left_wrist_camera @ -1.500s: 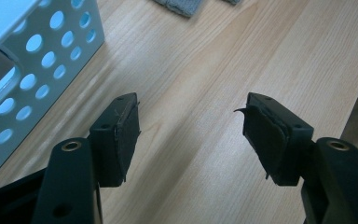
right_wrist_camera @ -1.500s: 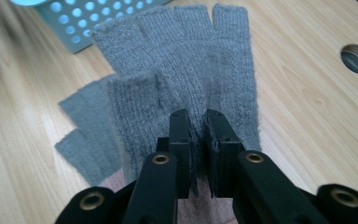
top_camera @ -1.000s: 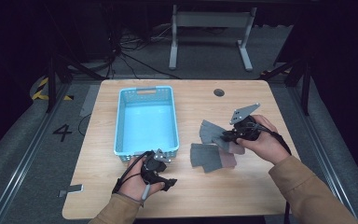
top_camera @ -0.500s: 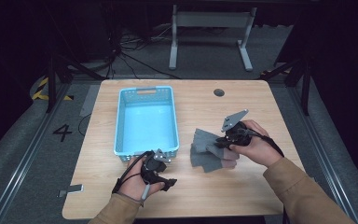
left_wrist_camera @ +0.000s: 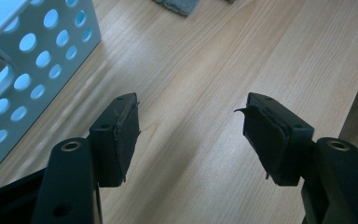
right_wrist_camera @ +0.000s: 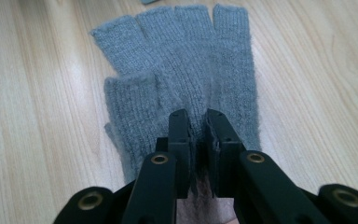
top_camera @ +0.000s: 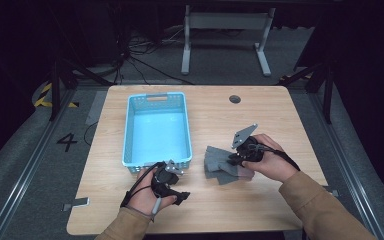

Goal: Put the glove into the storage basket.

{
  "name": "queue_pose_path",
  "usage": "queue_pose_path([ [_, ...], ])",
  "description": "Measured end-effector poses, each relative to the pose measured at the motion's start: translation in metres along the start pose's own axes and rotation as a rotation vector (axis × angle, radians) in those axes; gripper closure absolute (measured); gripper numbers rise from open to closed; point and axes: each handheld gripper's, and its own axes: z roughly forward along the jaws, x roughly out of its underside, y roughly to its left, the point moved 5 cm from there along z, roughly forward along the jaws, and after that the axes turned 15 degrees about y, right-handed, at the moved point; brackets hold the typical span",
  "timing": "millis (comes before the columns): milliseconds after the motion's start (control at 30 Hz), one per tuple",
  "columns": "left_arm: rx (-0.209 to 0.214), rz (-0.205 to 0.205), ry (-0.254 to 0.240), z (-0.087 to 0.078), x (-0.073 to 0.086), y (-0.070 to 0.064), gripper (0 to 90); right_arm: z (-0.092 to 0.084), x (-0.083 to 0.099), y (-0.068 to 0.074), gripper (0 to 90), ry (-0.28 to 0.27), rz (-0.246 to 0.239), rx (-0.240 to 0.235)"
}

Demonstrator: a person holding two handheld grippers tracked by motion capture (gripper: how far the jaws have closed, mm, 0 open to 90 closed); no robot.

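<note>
Pinching a fold of the grey fingerless glove [right_wrist_camera: 186, 88], the right gripper [right_wrist_camera: 198, 122] has its jaws nearly closed on the wooden table [top_camera: 290, 120]. Beside the blue basket [top_camera: 130, 130], the left gripper [left_wrist_camera: 191, 116] rests wide apart, holding nothing.
</note>
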Motion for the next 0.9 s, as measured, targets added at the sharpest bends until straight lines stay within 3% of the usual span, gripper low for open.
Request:
queue_pose_path([
  [700,0.002,0.005,0.003,0.001,-0.001,0.0,36.7,0.019,-0.002,0.003,78.9,0.067,-0.044,0.008],
  [900,0.004,0.018,0.005,0.003,-0.005,-0.002,36.7,0.019,-0.001,0.006,64.5,0.025,-0.042,0.009],
])
